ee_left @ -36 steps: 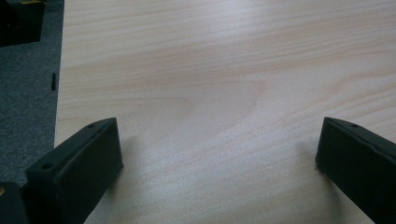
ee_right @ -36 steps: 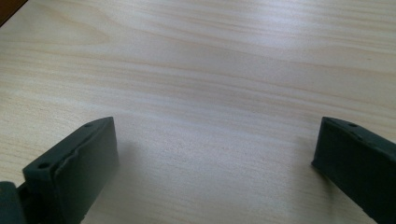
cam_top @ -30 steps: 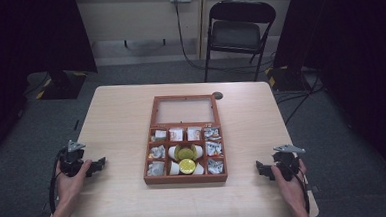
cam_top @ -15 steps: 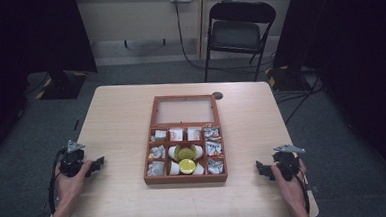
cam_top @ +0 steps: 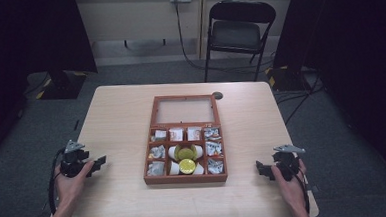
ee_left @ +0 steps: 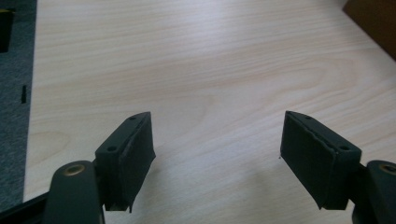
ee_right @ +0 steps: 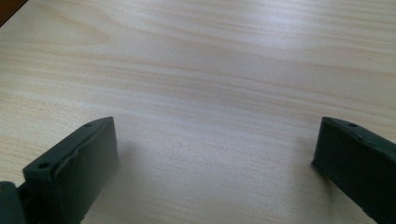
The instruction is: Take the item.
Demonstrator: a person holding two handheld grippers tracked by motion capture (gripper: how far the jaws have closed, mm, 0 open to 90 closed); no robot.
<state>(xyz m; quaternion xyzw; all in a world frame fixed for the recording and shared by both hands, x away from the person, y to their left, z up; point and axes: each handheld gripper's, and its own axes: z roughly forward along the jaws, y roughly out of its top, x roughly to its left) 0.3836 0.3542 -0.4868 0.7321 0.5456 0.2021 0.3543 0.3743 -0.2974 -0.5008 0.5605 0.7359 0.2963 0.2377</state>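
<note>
Starting at the left: the black two-jaw left gripper (cam_top: 99, 162) sits in a hand (cam_top: 72, 177) at the near left edge of the pale wood-grain table (cam_top: 116, 117). Its jaws have just been closing, but they're released, nothing but bare tabletop between the matte, blocky rubber pads (ee_left: 133, 156).

In the middle is the reddish-brown wooden compartment box (cam_top: 185, 140), well apart from both grippers. Its far section looks like a flat glass-panelled lid lying open. The near part is a grid of small square cells with crinkly silver-and-white wrapped packets (cam_top: 157, 152) along the sides and two round yellow-green things (cam_top: 186, 159) in white cups down the centre.

At the near right, the black right gripper (cam_top: 262, 169) rests in the other hand (cam_top: 290, 183), jaws spread wide and empty over smooth laminate.
</note>
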